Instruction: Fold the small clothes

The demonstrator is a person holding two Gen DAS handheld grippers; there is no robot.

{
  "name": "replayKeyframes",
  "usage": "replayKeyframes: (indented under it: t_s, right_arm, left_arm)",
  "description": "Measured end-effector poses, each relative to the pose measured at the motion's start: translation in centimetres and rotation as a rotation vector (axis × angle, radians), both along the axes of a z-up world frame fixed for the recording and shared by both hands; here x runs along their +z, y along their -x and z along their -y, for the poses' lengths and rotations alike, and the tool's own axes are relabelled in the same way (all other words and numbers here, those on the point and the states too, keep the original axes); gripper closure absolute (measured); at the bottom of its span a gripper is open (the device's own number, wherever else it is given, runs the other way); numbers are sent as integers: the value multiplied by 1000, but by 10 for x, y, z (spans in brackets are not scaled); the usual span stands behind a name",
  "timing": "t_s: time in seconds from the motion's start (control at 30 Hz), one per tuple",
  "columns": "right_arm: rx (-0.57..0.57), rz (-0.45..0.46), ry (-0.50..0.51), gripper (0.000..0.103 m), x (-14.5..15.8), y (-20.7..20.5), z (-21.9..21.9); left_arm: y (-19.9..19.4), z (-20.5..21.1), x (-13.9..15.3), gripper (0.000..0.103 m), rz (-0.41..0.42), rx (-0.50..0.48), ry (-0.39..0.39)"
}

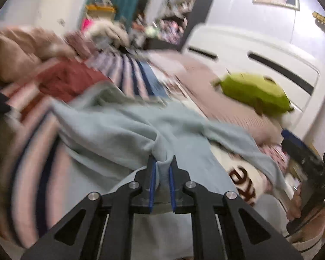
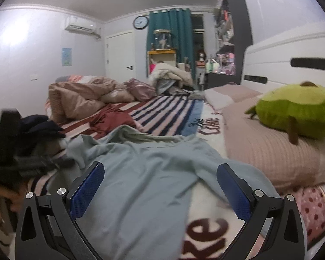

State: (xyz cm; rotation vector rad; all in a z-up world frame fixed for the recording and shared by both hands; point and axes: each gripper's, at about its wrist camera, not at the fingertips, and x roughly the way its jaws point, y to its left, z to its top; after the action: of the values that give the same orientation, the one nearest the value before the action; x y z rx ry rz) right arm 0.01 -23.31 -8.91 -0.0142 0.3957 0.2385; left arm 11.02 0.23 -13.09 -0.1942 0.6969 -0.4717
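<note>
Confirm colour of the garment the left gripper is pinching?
Pale blue-grey, plain. The garment shows best in the right wrist view; left gripper is shut on it.

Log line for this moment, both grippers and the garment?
left hand-held gripper: shut on light blue garment | right hand-held gripper: open above garment | garment: rumpled on bed, unfolded

One garment under inspection: a pale blue-grey top (image 2: 145, 173) of soft knit fabric, lying rumpled and unfolded on the bed (image 2: 169, 112). Its body spreads flat across the printed cover; a sleeve trails toward the pink pillow (image 2: 268, 151). The far edge is turned back, showing a greenish-grey inner face. One fold of the cloth (image 1: 162, 162) is gathered upward into a pinched ridge, raised off the surface, with creases radiating from it.
</note>
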Motion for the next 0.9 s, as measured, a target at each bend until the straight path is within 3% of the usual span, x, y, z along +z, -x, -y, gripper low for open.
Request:
replayKeyframes:
  t_s: [0.1,0.2,0.27,0.33,0.43,0.63,0.77,0.9]
  right_arm:
    - [-29,-24,-19,0,-6,-1,17]
    - [-43,-56,-31,0,-13,-5,26]
    - [-38,-79,-33,0,-18,-9,27]
    - [-16,-98,-36,0,-21,-12,22]
    - [52,-147,-60,0,-26,-18,6]
    - [280,-257,-169,0,-39,-27,-55]
    - [410,-347,-170,0,-60,-32,-112]
    - [403,-431,-110,0,-89,-46,-158]
  left_arm:
    - [-5,25,-31,92,-98,-64,-11]
    - [4,28,-43,87,-132,-103,-15]
    - [17,17,-37,70,-117,-122,26]
    - [30,1,-23,64,-83,-113,53]
    - [49,-37,5,51,-11,-6,37]
    - [74,-101,23,43,79,240,-107]
    - [81,-131,11,41,77,281,-71]
    - [85,-146,4,38,76,292,-51]
